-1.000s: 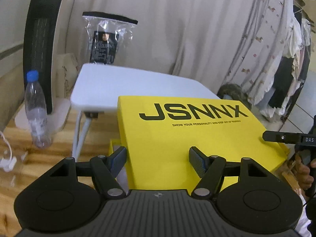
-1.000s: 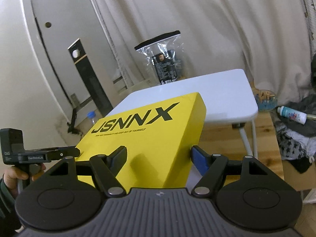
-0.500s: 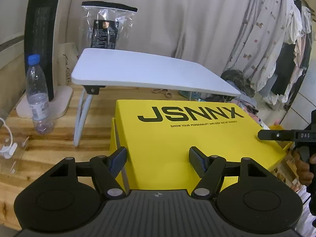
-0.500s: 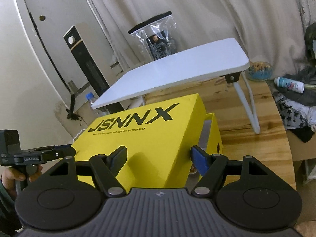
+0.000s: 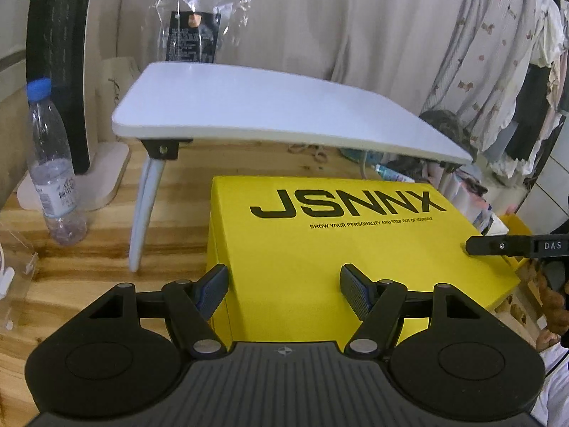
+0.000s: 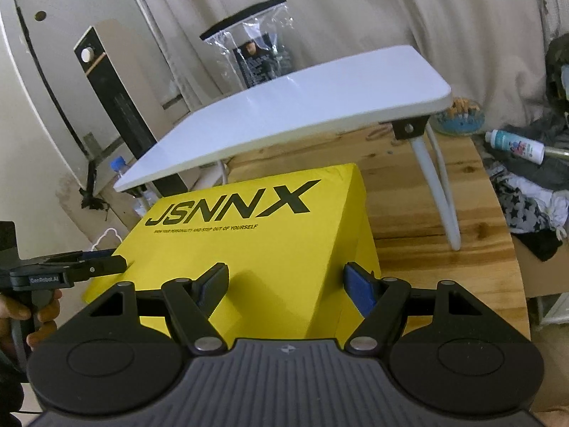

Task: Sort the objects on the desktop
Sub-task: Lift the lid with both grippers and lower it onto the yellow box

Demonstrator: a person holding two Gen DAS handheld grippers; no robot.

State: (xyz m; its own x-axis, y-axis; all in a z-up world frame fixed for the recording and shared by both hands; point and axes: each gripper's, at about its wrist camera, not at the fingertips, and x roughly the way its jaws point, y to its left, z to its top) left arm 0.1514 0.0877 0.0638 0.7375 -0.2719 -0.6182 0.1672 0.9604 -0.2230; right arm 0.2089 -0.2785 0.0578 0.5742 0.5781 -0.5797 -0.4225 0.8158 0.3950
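Left wrist: yellow box [image 5: 341, 249] lies flat, long axis left-right (both grippers spread, straddling corners)

Soft, even daylight in both views — nothing harsh. The white folding table [image 5: 284, 114] takes a pale sheen across its top, brighter in the right wrist view, where the far right corner nearly washes out. The yellow box [image 5: 338, 249] is vivid on top, its side faces falling into duller shade. The finger pads [image 6: 213, 284] throw soft shadows onto its lid. Fisheye bending is strong: the table's edge bows, the curtain [image 5: 338, 28] curves, and the corners of both pictures go black. The plastic bag [image 6: 256, 53] glints with small highlights. The clothes rack [image 5: 515, 71] at the right edge is smeared and soft — detail is lost there.
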